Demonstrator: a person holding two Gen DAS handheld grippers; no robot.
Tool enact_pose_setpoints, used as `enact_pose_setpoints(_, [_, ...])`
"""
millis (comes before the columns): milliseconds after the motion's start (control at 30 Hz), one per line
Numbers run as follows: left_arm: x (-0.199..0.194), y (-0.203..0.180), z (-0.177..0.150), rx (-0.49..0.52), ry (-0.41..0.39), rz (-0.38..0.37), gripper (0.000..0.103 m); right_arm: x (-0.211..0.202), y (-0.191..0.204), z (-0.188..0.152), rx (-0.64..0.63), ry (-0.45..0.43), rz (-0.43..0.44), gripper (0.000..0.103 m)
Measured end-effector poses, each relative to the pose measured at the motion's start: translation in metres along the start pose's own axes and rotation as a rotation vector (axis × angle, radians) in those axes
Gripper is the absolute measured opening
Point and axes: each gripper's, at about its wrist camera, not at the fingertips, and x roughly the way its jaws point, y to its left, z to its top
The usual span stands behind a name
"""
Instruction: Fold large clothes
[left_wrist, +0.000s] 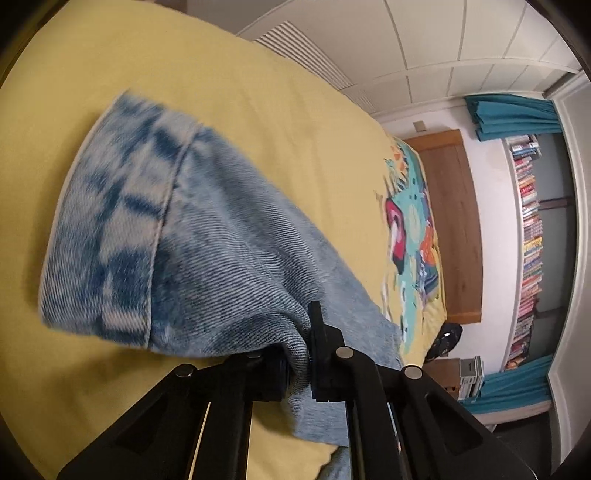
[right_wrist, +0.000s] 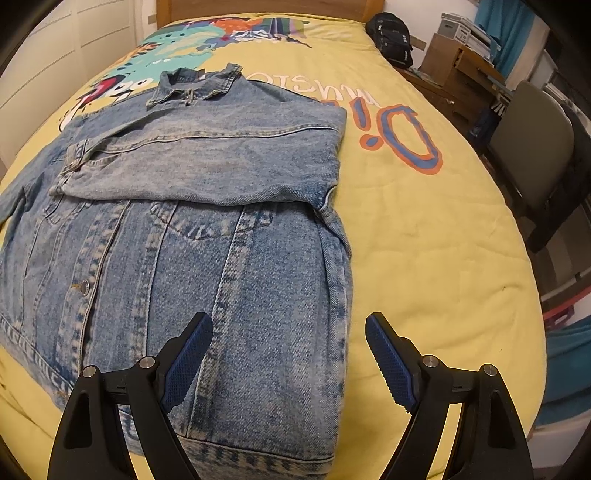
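Denim jacket (right_wrist: 192, 229) lies on the yellow bedspread (right_wrist: 424, 240) with 1 sleeve folded across its chest, its other sleeve (left_wrist: 177, 236) pinched near the cuff in the clamped left gripper (left_wrist: 297, 363), while the right gripper (right_wrist: 288, 362) hovers above the hem, jaws wide apart.

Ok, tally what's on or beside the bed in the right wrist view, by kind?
Denim jacket: 1
Yellow bedspread: 1
Black backpack: 1
Chair: 1
Cardboard box: 1
Total: 5
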Motion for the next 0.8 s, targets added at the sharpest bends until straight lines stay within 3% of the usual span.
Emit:
enact_pose_setpoints(367, [-0.002,-0.075,-0.017,0.119,0.005,-0.053,0.004,-0.006,-0.009,-0.005,0.036,-0.028,0.042,0.086])
enact_pose_setpoints(800, [0.033,-0.194,-0.082,0.307,0.090,-0.126,0.004,-0.013,-0.033,-0.011,0.084,-0.066,0.072,0.086])
